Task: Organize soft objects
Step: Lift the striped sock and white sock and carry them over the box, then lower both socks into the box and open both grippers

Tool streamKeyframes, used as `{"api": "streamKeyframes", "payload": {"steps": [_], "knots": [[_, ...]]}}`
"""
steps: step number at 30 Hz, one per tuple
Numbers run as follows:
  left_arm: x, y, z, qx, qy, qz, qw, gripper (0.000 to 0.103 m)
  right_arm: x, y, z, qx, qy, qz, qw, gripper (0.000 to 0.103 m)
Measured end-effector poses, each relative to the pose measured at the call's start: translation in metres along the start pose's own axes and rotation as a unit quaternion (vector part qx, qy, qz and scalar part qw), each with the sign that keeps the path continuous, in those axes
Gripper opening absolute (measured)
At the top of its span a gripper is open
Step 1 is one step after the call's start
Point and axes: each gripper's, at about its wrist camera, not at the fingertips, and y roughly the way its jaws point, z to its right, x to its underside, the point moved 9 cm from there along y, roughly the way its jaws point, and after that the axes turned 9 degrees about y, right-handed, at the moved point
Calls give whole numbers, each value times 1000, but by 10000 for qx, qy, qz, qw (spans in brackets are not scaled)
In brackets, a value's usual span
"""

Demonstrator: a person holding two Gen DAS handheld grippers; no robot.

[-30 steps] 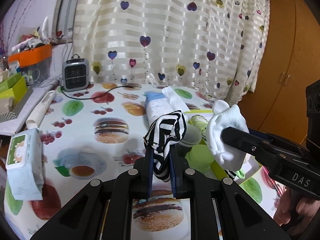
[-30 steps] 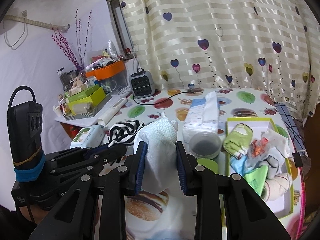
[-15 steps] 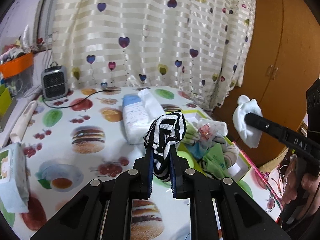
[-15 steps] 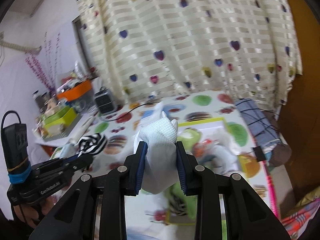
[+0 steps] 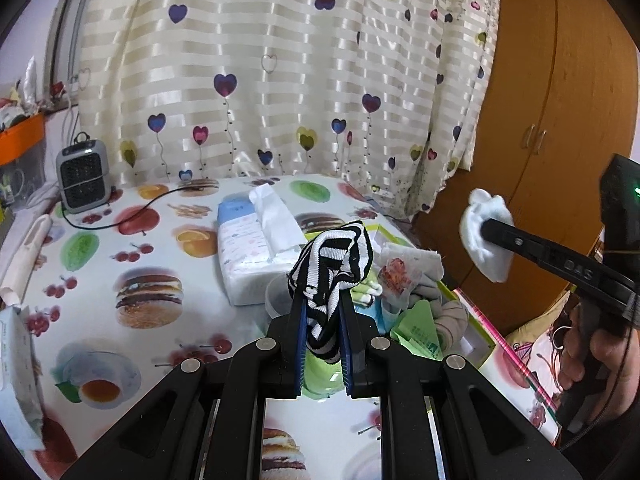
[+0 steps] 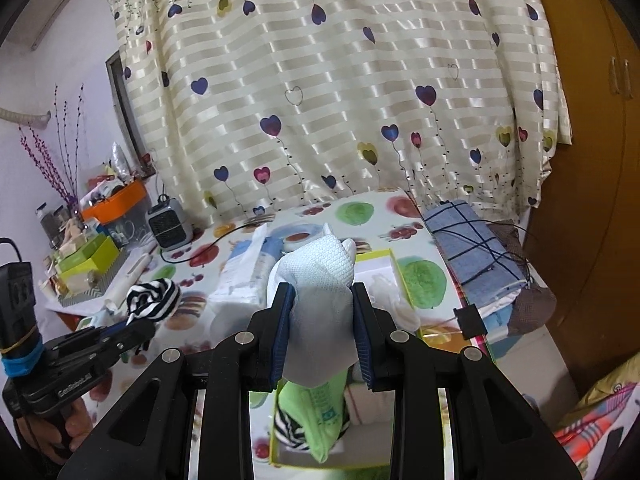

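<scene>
1. Reading first: my right claw (image 5: 486,232) shows pale letters on its arm in the left view, something like "DAS", though I can't be sure of the first letter. The grip of my left claw (image 6: 138,326) carries raised lettering in the right view, too small for me to make out.
2. Left claw (image 5: 324,312): clamped tight on one black-and-white striped sock (image 5: 332,264), held up in the air over the tabletop (image 5: 100,264), its bunched top spilling above the fingertips.
3. Right claw (image 6: 320,308): closed on one white sock (image 6: 320,280), held above the yellow-green box (image 6: 394,262); a green sock (image 6: 316,404) lies in the box directly beneath.
4. Counting claws: two, each holding one sock.
5. The box sits at the tabletop's right edge with a jumble of soft pieces inside, too tangled to count.
6. One tissue pack (image 5: 248,256) lies just beside the box, a sheet poking from its top.
7. One small grey heater (image 5: 83,174) stands at the back by the heart-print curtain (image 5: 280,72), one black cord (image 5: 132,216) trailing from it.
8. One wipes pack (image 5: 16,364) sits at the tabletop's near left edge.
</scene>
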Motion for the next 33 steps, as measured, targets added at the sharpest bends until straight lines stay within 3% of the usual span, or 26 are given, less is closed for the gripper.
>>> {"api": "streamKeyframes", "payload": {"steps": [15, 22, 33], "knots": [[-3, 16, -13, 2, -60, -85, 9999, 13, 2, 104, 15, 436, -386, -681, 9960, 30], [-4, 27, -17, 4, -73, -160, 9998, 13, 20, 148, 31, 846, -628, -1183, 9874, 33], [-5, 35, -4, 91, 35, -174, 9998, 13, 4, 116, 21, 516, -565, -786, 9940, 41]]}}
